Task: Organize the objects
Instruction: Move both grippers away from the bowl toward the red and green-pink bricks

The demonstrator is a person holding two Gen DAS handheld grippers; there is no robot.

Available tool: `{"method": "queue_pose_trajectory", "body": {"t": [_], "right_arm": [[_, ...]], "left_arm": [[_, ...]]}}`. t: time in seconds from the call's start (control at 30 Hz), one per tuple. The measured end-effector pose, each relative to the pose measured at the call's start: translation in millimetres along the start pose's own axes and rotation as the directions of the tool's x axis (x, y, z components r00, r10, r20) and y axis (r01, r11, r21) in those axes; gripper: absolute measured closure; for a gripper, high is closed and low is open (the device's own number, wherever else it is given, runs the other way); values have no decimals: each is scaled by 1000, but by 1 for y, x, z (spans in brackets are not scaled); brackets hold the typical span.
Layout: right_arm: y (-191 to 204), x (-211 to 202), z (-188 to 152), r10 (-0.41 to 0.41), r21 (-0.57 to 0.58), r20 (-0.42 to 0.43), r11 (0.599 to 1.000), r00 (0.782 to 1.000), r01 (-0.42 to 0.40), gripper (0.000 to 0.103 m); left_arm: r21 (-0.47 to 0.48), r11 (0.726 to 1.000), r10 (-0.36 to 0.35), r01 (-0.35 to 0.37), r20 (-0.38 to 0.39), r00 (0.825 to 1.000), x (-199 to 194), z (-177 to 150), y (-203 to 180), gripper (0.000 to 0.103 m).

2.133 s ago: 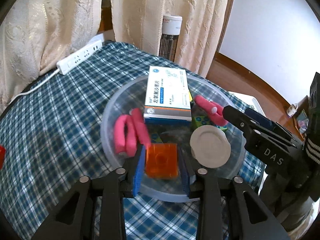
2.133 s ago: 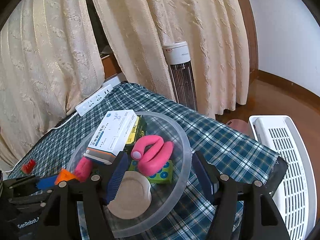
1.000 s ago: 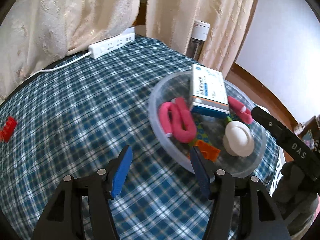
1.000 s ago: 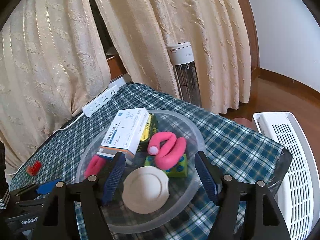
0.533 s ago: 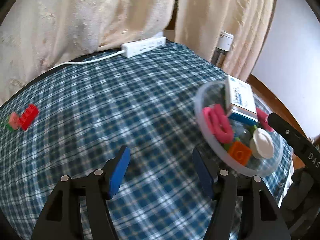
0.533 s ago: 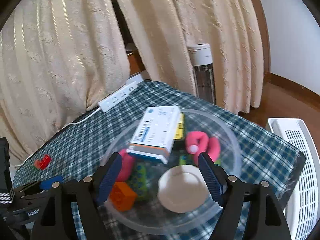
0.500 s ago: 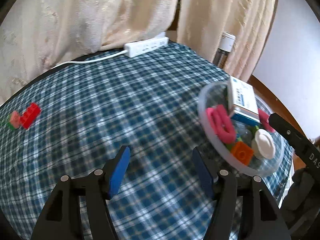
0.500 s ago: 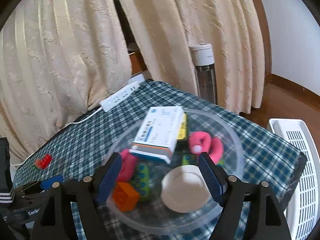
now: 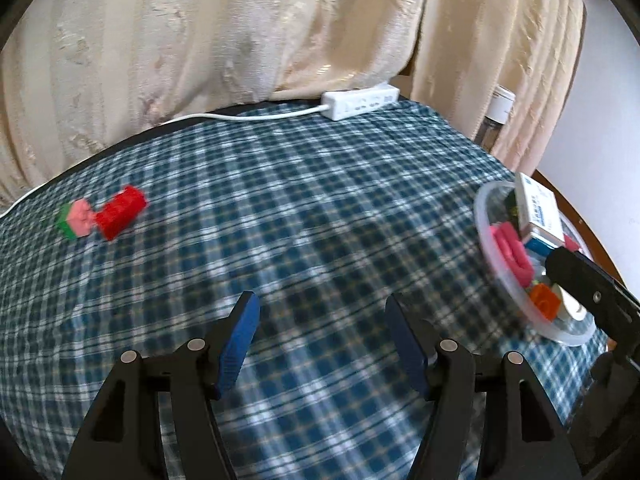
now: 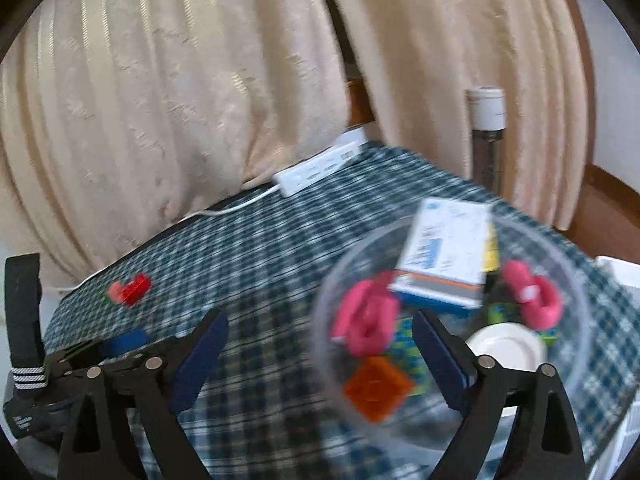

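Observation:
A clear plastic bowl (image 9: pixel 486 240) (image 10: pixel 320 320) at the table's right end holds a white and blue medicine box (image 9: pixel 538 210) (image 10: pixel 448 252), pink curved pieces (image 9: pixel 512 248) (image 10: pixel 368 320), an orange block (image 9: pixel 544 300) (image 10: pixel 378 386) and a white lid (image 10: pixel 506 348). A red brick with a pink and green piece (image 9: pixel 104 214) (image 10: pixel 130 288) lies at the far left of the checked cloth. My left gripper (image 9: pixel 320 334) is open and empty over bare cloth. My right gripper (image 10: pixel 320 356) is open and empty, just in front of the bowl.
A white power strip (image 9: pixel 360 100) (image 10: pixel 320 166) with its cord lies at the table's back edge, against cream curtains. A tower heater (image 10: pixel 486 136) stands behind the table at the right. The blue checked cloth (image 9: pixel 280 208) covers the table.
My left gripper has swung left, away from the bowl, bringing the red brick nearer the middle. My right view has also turned left; the bowl now sits to the right.

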State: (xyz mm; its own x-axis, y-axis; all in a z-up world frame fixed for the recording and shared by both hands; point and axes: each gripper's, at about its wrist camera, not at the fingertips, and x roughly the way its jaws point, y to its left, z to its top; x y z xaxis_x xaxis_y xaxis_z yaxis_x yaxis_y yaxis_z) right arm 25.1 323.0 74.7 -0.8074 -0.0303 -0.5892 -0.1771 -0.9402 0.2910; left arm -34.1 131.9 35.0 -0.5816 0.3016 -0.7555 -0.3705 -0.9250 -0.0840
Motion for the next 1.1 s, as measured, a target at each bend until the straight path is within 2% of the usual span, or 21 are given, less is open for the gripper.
{"method": "queue_pose_trajectory", "body": {"t": [0.27, 0.5, 1.1], "right_arm": [[46, 27, -6, 44, -88, -63, 995, 997, -50, 5], [76, 48, -11, 74, -140, -118, 986, 990, -90, 5], [142, 104, -6, 99, -264, -203, 953, 974, -152, 5]], "left_arm": [[-30, 995, 101, -100, 26, 995, -10, -4, 42, 36], [-60, 986, 155, -154, 16, 988, -11, -7, 77, 36], [-140, 964, 227, -226, -6, 974, -13, -9, 143, 36]]}}
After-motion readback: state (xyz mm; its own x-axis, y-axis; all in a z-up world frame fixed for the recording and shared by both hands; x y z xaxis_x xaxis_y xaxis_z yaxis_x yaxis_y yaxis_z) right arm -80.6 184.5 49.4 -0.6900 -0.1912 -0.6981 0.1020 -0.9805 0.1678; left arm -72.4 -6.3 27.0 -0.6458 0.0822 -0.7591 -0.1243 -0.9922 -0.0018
